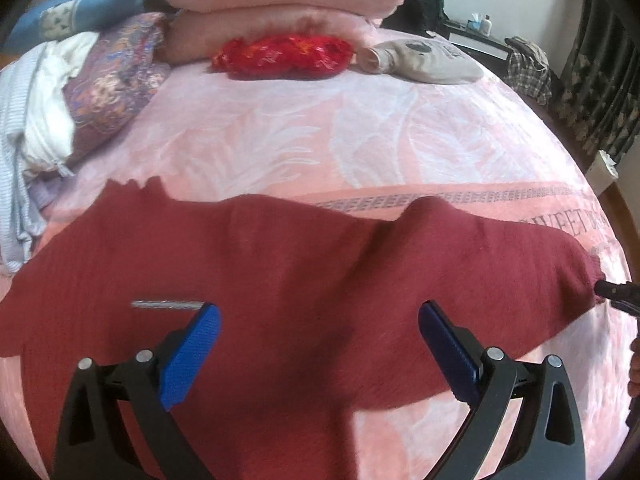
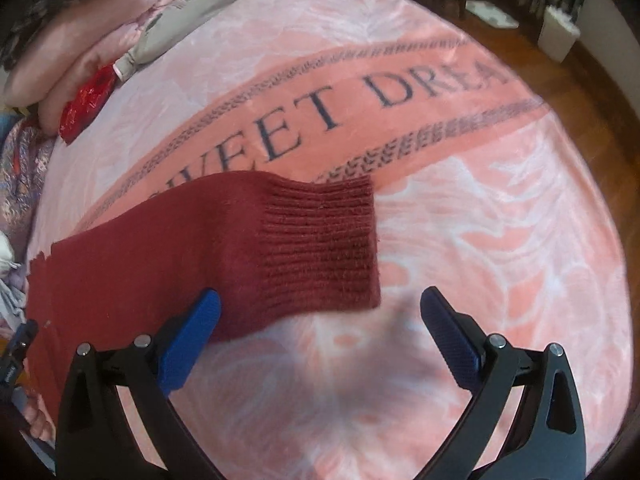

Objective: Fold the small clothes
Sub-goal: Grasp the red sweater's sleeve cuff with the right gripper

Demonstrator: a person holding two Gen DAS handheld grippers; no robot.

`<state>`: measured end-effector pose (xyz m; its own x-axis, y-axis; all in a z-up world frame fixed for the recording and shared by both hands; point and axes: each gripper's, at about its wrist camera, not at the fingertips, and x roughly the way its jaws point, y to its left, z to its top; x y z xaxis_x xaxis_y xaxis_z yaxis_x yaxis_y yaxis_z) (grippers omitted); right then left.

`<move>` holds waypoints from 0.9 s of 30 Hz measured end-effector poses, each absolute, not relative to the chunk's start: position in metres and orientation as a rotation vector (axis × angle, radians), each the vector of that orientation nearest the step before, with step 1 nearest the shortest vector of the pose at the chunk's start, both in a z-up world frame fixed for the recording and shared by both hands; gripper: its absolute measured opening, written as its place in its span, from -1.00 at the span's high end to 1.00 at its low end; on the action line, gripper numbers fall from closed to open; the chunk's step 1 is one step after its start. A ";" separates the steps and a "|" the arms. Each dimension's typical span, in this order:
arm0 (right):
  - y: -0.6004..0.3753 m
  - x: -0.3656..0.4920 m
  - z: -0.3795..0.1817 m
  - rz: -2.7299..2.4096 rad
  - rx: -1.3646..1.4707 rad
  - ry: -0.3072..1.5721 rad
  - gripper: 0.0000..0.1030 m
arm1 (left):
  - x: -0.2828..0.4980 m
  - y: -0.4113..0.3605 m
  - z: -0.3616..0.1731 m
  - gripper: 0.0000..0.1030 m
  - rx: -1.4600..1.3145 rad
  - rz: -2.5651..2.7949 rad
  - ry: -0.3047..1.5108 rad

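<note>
A dark red knit sweater (image 1: 280, 280) lies spread on the pink bedspread (image 1: 280, 140). My left gripper (image 1: 318, 316) is open just above its body, near a small silver label (image 1: 168, 305). In the right wrist view the sweater's sleeve (image 2: 192, 248) ends in a ribbed cuff (image 2: 324, 240). My right gripper (image 2: 320, 304) is open and empty, with the cuff's near edge between its blue pads. The right gripper also shows at the sleeve end in the left wrist view (image 1: 614, 294).
Pink pillows (image 1: 276, 12), a red shiny cloth (image 1: 284, 56), a beige garment (image 1: 424, 60) and a patterned cushion (image 1: 116, 80) lie at the head of the bed. White clothes (image 1: 32, 120) are piled at the left. Wooden floor (image 2: 592, 80) lies beyond the bed's edge.
</note>
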<state>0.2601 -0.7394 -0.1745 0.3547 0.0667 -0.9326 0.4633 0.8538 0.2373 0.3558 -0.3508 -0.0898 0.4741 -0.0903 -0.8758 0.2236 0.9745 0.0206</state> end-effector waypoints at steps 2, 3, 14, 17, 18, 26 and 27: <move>-0.743 0.265 -0.185 -0.262 0.554 1.201 -0.75 | 0.356 -0.355 -0.091 -0.93 0.132 -0.199 1.056; -0.745 0.266 -0.188 -0.267 0.562 1.202 -0.66 | 0.356 -0.356 -0.092 -0.93 0.130 -0.201 1.052; -0.739 0.257 -0.130 -0.180 0.536 1.027 0.86 | 0.364 -0.314 -0.092 -0.93 0.099 -0.145 1.046; -0.753 0.240 -0.120 -0.238 0.562 0.991 0.86 | 0.362 -0.302 -0.091 -0.93 0.109 -0.139 1.038; -0.757 0.236 -0.125 -0.278 0.563 1.010 0.86 | 0.361 -0.296 -0.092 -0.93 0.113 -0.134 1.040; -0.737 0.237 -0.153 -0.440 0.508 1.078 0.86 | 0.360 -0.256 -0.098 -0.93 0.115 -0.095 1.075; -0.730 0.238 -0.146 -0.437 0.486 1.059 0.86 | 0.359 -0.249 -0.097 -0.93 0.125 -0.091 1.068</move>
<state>0.2378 -0.7301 -0.1457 0.4243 -0.1069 -0.8992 0.5583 0.8127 0.1669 0.3589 -0.2490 -0.0968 0.4794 -0.0140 -0.8775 0.1350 0.9892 0.0579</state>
